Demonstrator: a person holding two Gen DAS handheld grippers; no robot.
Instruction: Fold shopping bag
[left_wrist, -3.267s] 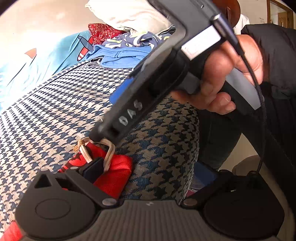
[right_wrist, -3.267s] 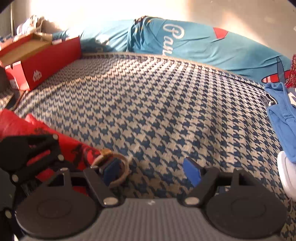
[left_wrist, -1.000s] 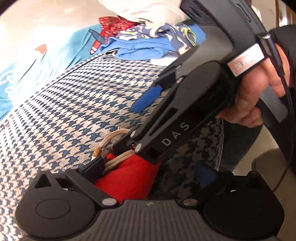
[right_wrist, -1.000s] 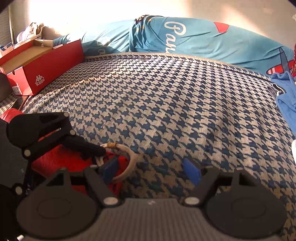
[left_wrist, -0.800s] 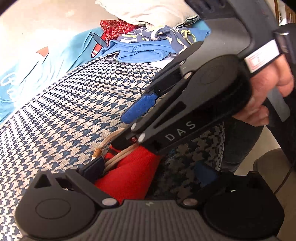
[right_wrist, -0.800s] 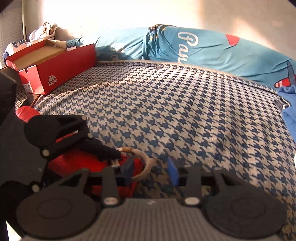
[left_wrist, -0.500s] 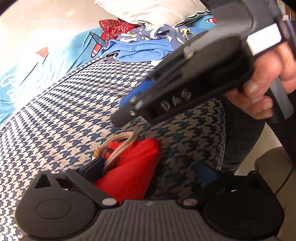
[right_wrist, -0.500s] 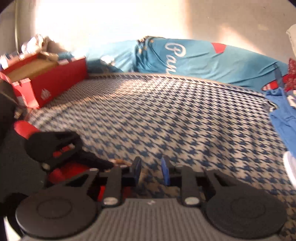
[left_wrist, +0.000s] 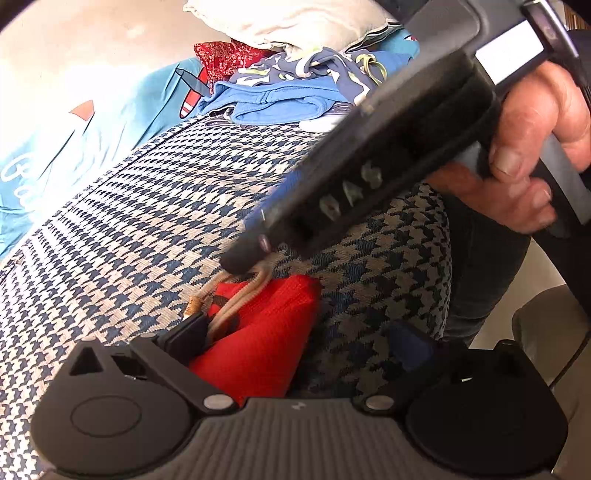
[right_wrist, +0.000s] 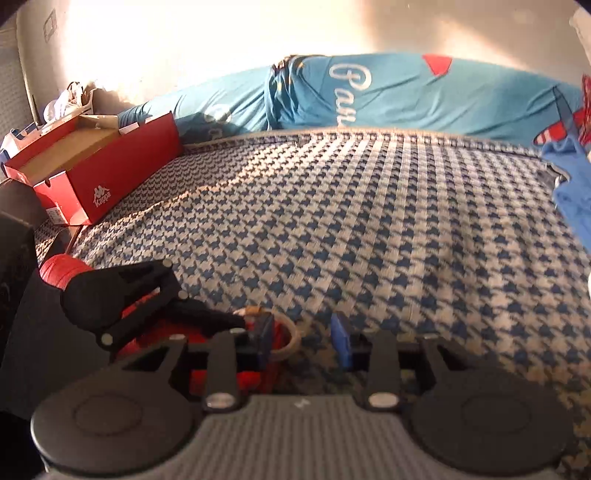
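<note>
The red shopping bag lies folded on the houndstooth bed, between the spread fingers of the left tool, against its left finger. The right tool, jaws opening, has its left finger tip at the bag's beige rope handle, nothing pinched.

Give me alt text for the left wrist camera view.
A red bag lies bunched on a houndstooth bed cover, its beige cord handles under the tip of the right gripper, gripped by a hand. The left gripper straddles the bag; clothes are piled behind.
</note>
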